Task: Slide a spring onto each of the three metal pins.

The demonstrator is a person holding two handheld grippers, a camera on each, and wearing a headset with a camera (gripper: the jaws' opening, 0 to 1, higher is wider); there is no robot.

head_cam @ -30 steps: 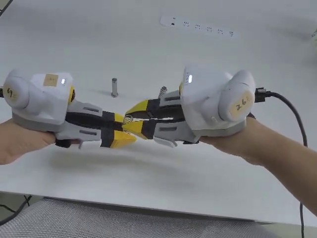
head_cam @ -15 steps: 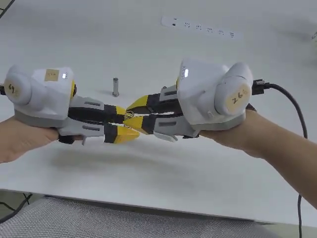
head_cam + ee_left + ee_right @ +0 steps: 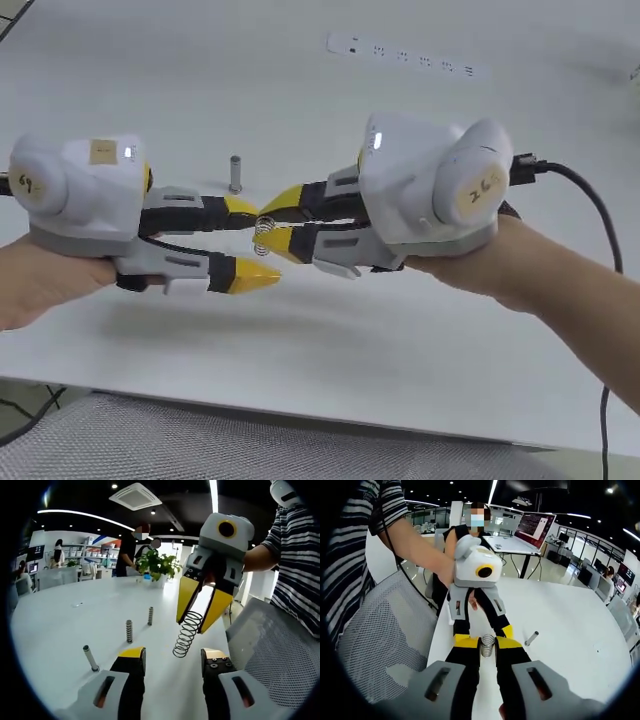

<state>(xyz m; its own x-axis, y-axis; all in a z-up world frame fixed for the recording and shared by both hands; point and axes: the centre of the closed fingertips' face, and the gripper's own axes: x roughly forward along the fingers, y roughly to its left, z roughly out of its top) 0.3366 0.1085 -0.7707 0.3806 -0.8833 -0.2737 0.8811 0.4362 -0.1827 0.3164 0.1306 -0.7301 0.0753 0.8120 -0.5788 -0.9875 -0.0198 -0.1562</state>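
a wide white table (image 3: 330, 340) in an open office carries the work, with a power strip (image 3: 405, 57) lying toward the upper right of the head view. in the left gripper view three pins stand in a loose row, lower left of centre. the far pin (image 3: 150, 615) and the middle pin (image 3: 129, 630) each wear a coil already, while the bare pin (image 3: 90, 658), nearest the lower left, has none. so two of the three look done and one is left.

the last spring (image 3: 185, 634) is off the table, held in the air at the centre of the head view. the right hand-held gripper (image 3: 487, 642) pinches it by one end between its yellow tips, and the rest of the coil hangs free below them in the left gripper view. the left hand-held gripper (image 3: 173, 655) faces it tip to tip with its jaws spread wide, gripping nothing. the coil's free end hangs at the mouth of that gap, and i cannot tell whether it touches.

what remains, as i judge it, is to bring the spring to the bare pin, which stands up and left of the meeting tips in the head view. then the coil's open end has to be set over the pin top and slid down.
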